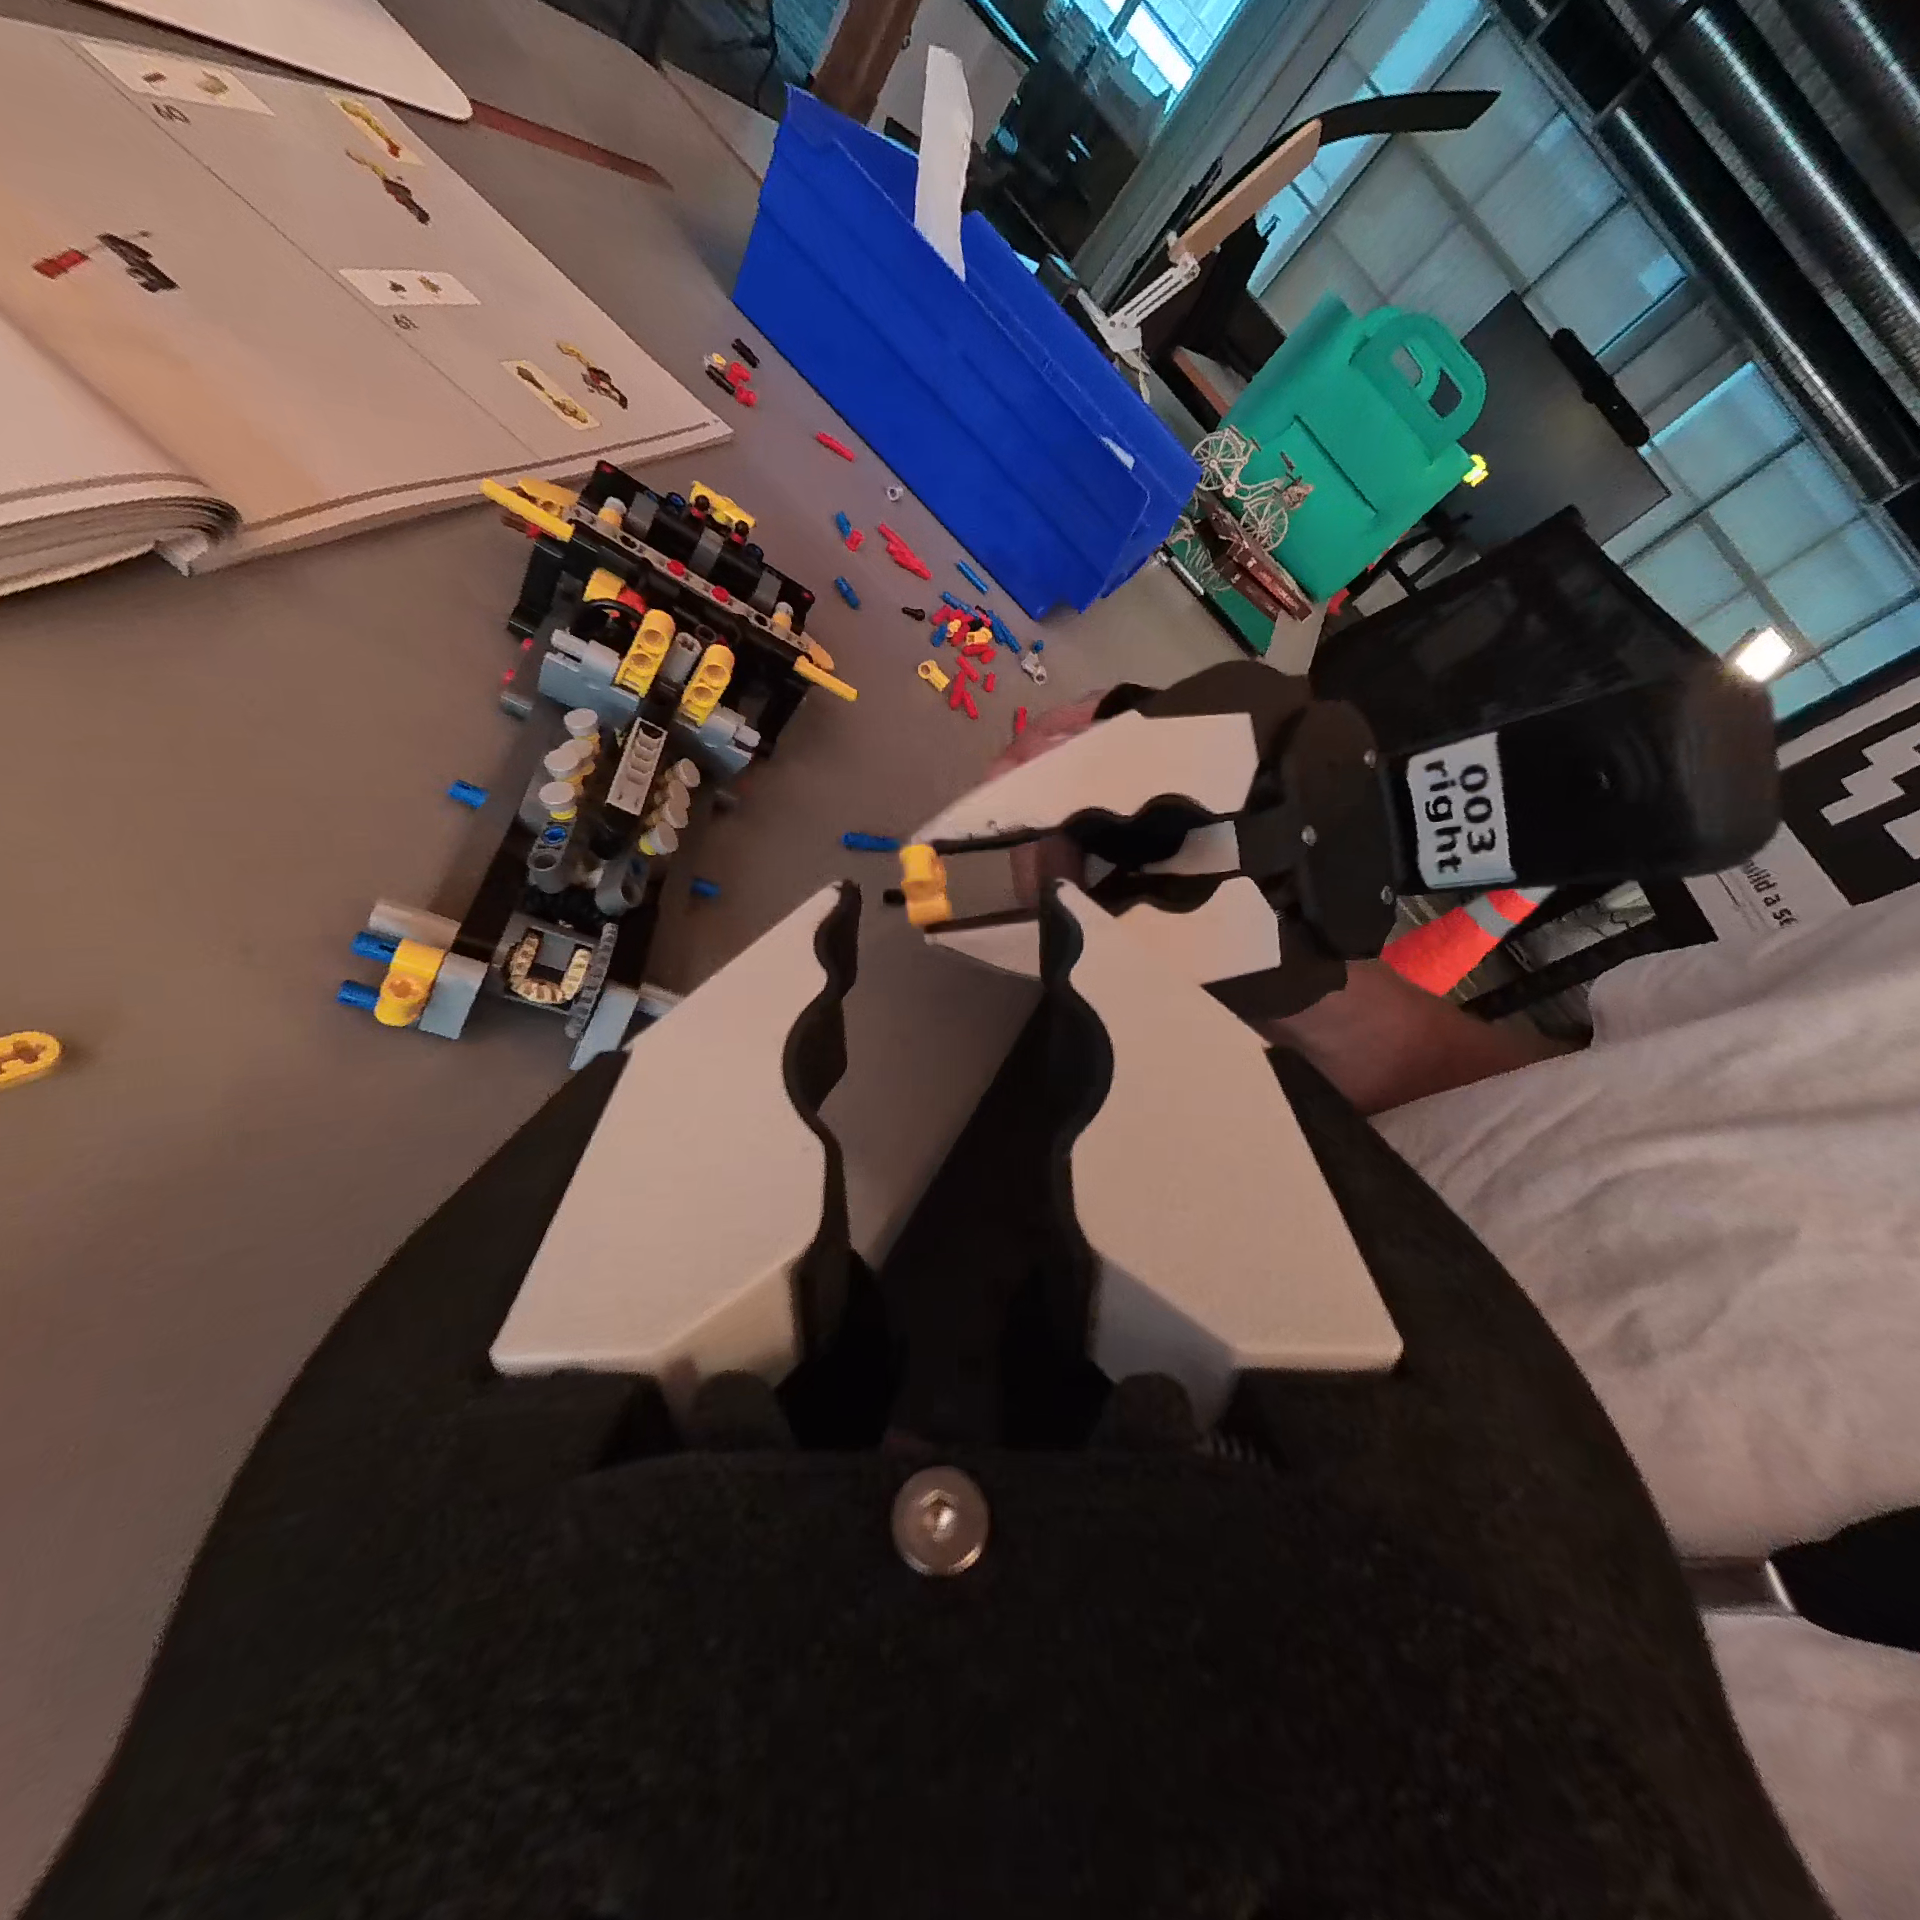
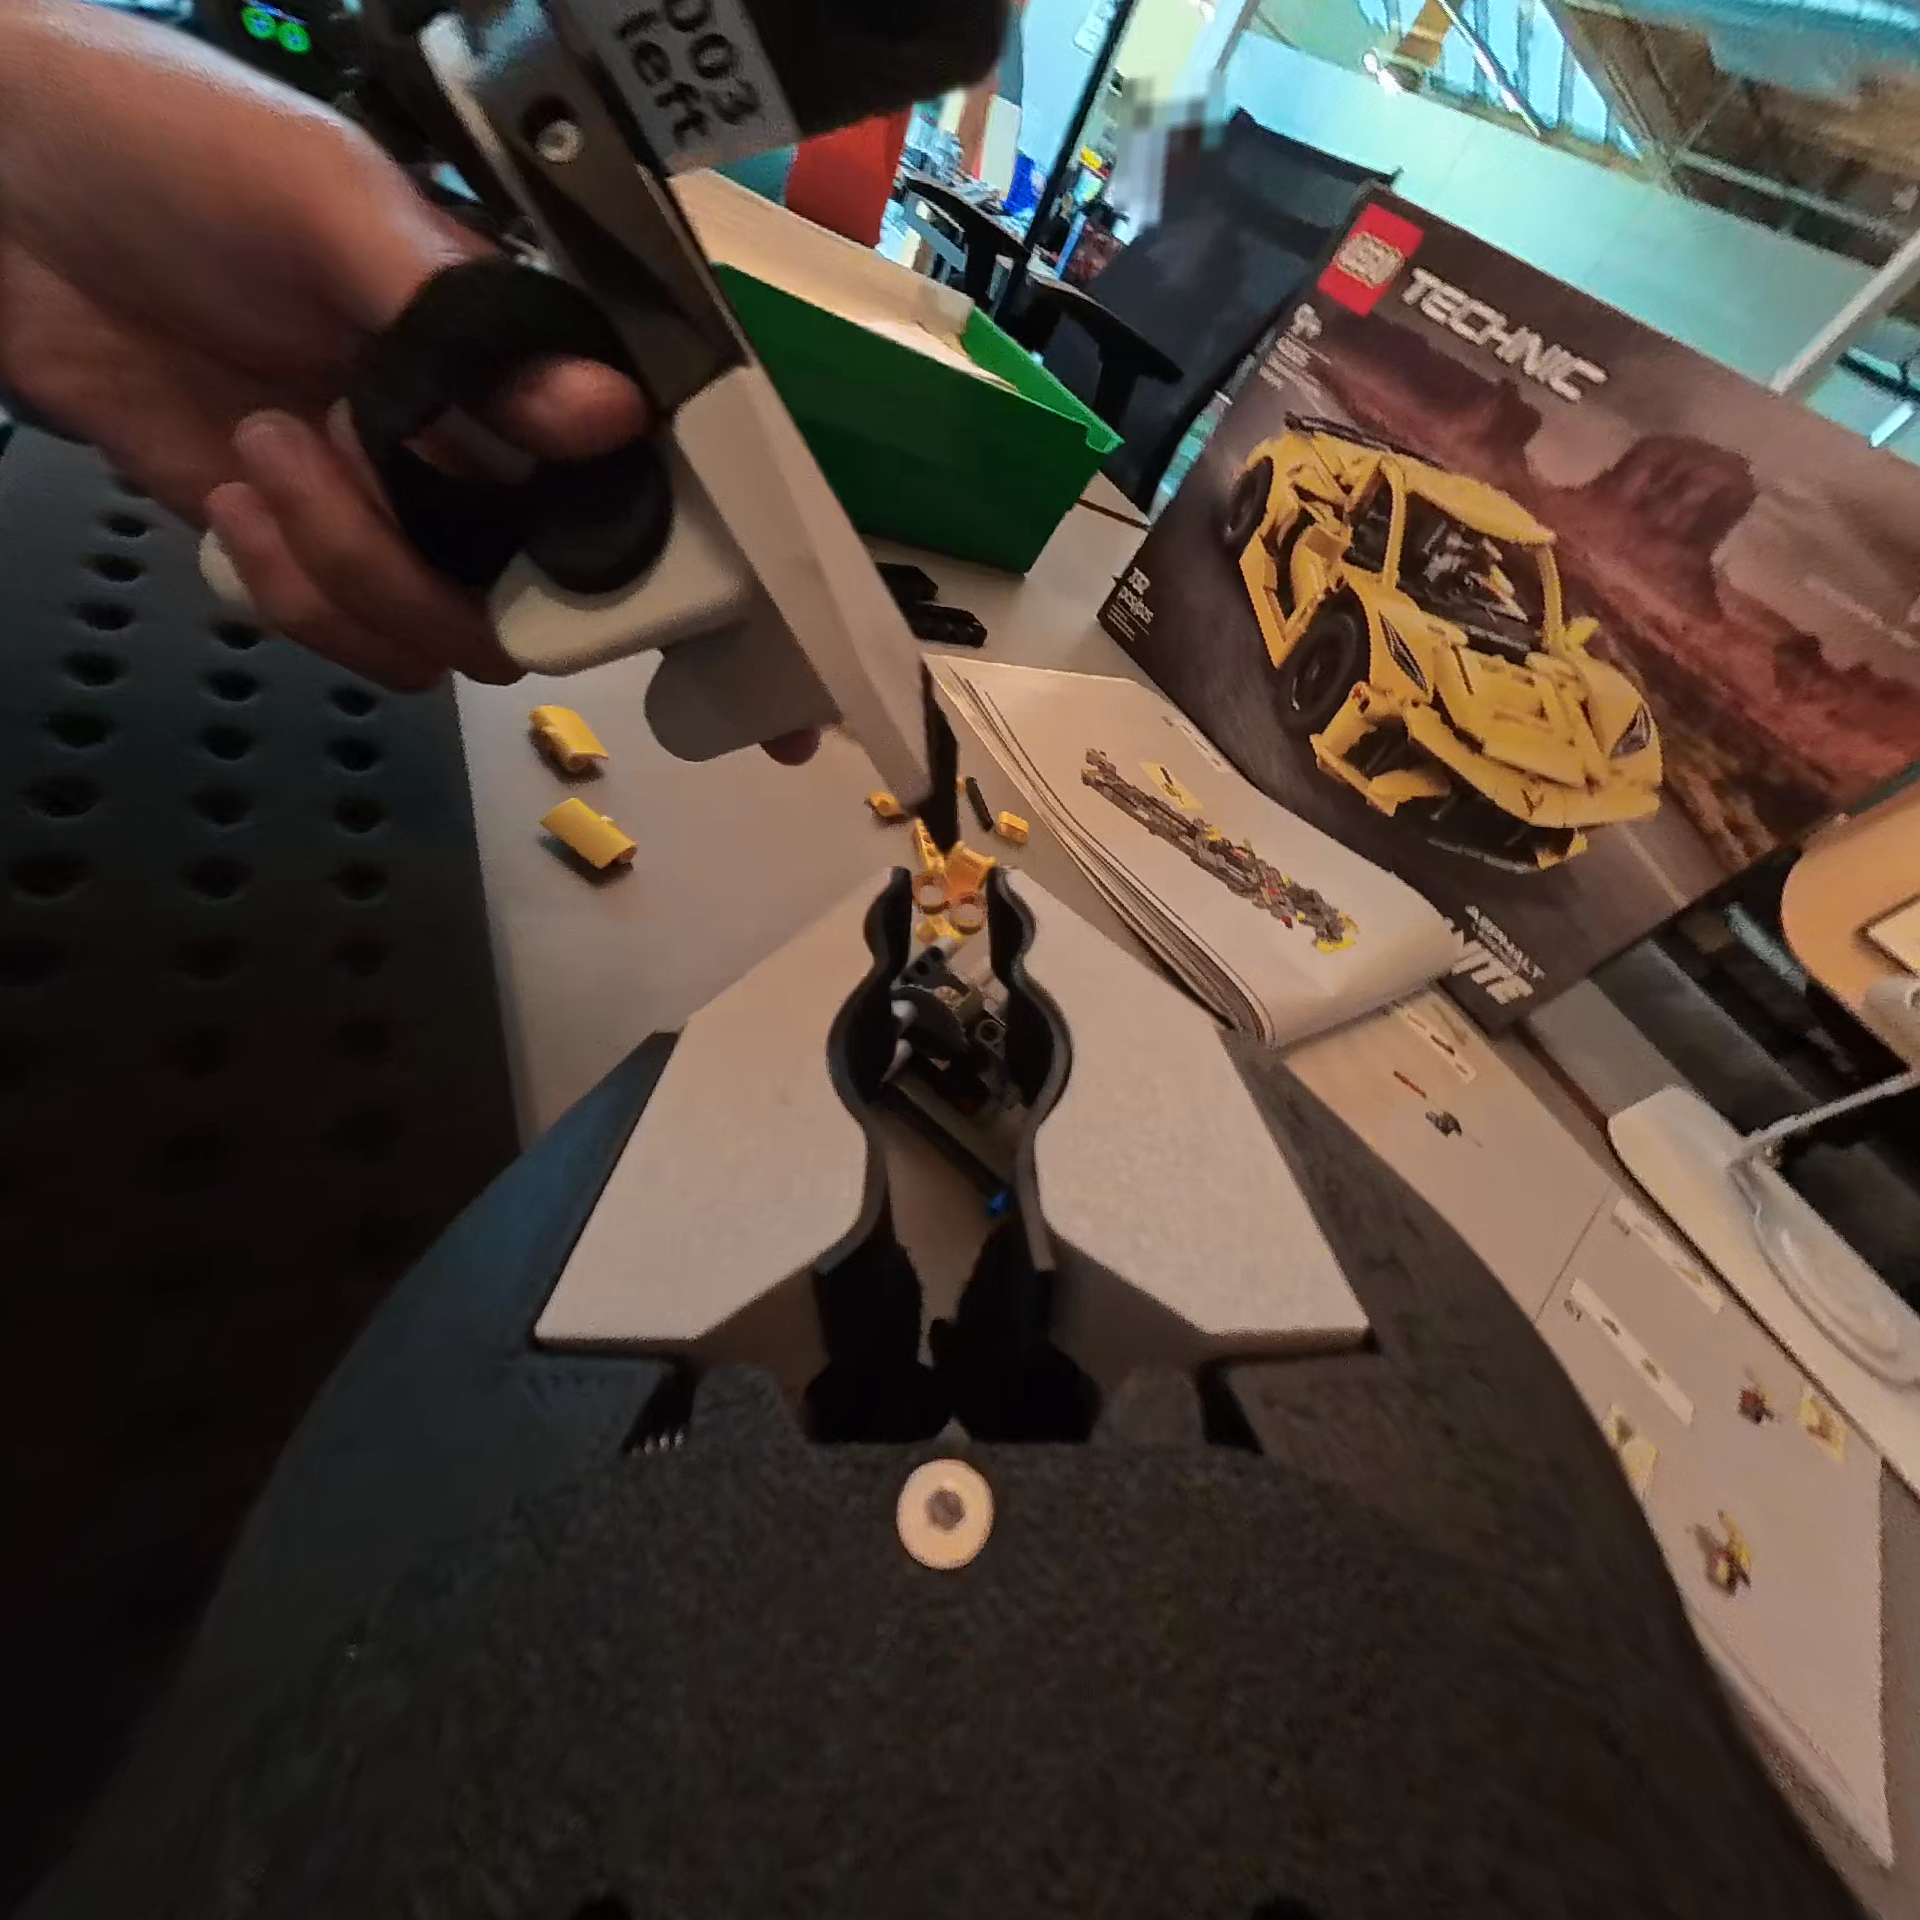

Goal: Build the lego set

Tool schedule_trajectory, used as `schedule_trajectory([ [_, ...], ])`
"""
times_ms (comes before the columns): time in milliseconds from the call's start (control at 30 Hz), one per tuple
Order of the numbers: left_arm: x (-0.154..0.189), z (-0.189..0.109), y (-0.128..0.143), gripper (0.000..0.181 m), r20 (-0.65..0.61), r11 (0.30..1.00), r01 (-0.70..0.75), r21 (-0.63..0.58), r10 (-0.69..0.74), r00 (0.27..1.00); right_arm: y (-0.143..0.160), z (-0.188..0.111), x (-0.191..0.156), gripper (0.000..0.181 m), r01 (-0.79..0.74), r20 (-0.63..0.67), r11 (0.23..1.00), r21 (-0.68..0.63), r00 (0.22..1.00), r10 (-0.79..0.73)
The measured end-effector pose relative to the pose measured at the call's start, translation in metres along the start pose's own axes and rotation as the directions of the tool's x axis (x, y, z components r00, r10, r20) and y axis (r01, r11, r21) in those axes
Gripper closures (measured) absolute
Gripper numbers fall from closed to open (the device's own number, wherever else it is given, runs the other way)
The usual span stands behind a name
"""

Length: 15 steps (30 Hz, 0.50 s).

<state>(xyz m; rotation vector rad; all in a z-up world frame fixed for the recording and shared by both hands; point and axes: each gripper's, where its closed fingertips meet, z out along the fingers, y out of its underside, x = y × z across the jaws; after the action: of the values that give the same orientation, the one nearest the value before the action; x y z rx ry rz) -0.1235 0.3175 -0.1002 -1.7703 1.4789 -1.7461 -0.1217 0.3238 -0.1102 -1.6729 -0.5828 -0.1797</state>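
Note:
My right gripper (image 2: 945,885) is shut on a small yellow connector (image 2: 961,868), held in the air above the table. In the left wrist view the right gripper (image 1: 927,889) comes in from the right with the yellow connector (image 1: 923,871), and a short black pin (image 1: 891,897) sticks out of it. My left gripper (image 1: 951,896) is open, and its fingertips flank the connector. In the right wrist view the left gripper (image 2: 932,800) reaches down from the upper left to just above the connector. The partly built car chassis (image 1: 623,769) lies on the table to the left.
An open instruction booklet (image 1: 312,312), a blue bin (image 1: 956,395) and scattered red and blue pins (image 1: 966,644) lie around the chassis. The right wrist view shows the set's box (image 2: 1507,623), a green bin (image 2: 914,436), yellow panels (image 2: 587,831) and a hand (image 2: 260,364). The grippers are tip to tip, or close to it.

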Motion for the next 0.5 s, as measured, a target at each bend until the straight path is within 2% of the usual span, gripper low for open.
schedule_trajectory([
  [100,-0.004,0.002,0.007,0.157,0.011,0.999,0.007,-0.038,-0.006,1.000,-0.004,-0.002,-0.006,0.168,0.101,0.009,0.995,0.023,0.995,-0.101],
  [200,0.001,0.002,0.012,0.171,-0.032,0.998,0.013,-0.069,-0.015,0.999,-0.005,-0.003,-0.013,0.168,0.155,0.052,0.987,0.029,0.986,-0.157],
  [367,0.001,0.003,0.018,0.173,-0.032,0.994,0.007,-0.113,-0.011,0.999,-0.002,-0.003,-0.020,0.167,0.236,0.110,0.972,0.011,0.966,-0.236],
  [500,0.002,0.002,0.023,0.173,-0.032,0.989,0.004,-0.145,-0.009,0.999,0.000,-0.003,-0.024,0.167,0.237,0.131,0.971,0.011,0.963,-0.236],
])
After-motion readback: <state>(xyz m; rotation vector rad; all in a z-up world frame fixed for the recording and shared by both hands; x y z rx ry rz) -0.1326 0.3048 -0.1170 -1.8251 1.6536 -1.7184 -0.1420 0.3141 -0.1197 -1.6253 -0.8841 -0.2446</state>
